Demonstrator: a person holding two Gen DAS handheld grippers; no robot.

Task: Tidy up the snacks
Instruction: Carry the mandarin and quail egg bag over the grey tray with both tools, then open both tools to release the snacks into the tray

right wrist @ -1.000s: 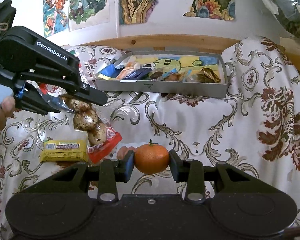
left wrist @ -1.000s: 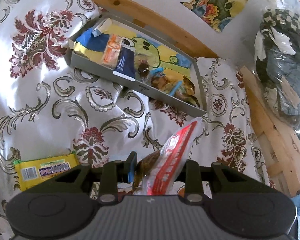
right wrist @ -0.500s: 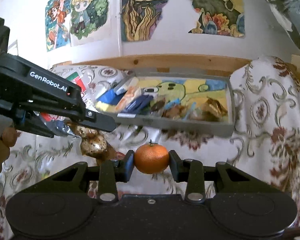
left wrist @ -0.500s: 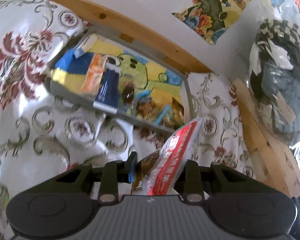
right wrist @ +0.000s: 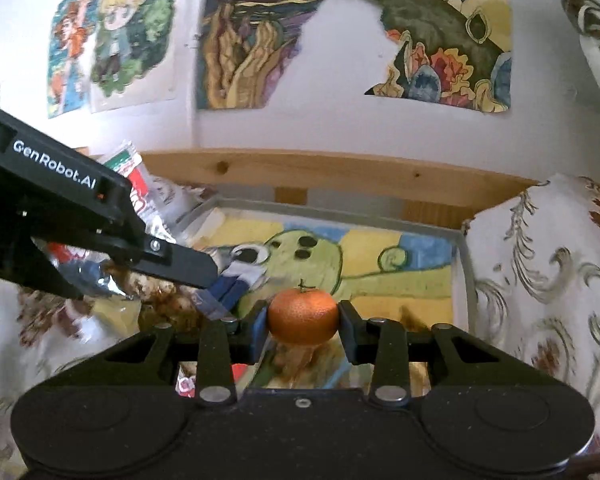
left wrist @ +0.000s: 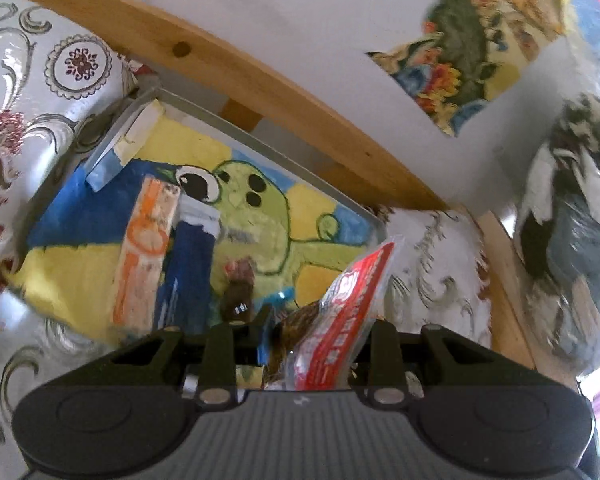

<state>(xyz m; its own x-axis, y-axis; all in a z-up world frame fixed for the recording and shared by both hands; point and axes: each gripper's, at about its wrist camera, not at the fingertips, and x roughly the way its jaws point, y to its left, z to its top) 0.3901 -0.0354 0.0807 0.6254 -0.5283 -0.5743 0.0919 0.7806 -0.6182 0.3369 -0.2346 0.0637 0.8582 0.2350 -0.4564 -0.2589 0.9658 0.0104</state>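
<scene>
Right gripper point(right wrist: 303, 322): jaws clamped on a tangerine point(right wrist: 303, 315), one pad on each side, stem up. The fruit hangs over the near part of the grey tray point(right wrist: 462, 264).

Left gripper point(left wrist: 318, 330): jaws closed on a clear snack bag point(left wrist: 340, 320) with a red printed panel; brown contents visible inside. In the right wrist view this gripper enters from the left, bag crumpled between its fingers, over the tray's left end.

Tray: lined with a painted sheet showing a green cartoon creature. It holds an orange packet point(left wrist: 142, 256), a dark blue packet point(left wrist: 186, 276) beside it, and a small brown wrapped piece point(left wrist: 238, 292). The tray sits on a floral cloth point(left wrist: 32, 120) against a wooden rail point(right wrist: 340, 172). Painted pictures point(right wrist: 244, 28) hang on the wall above.
</scene>
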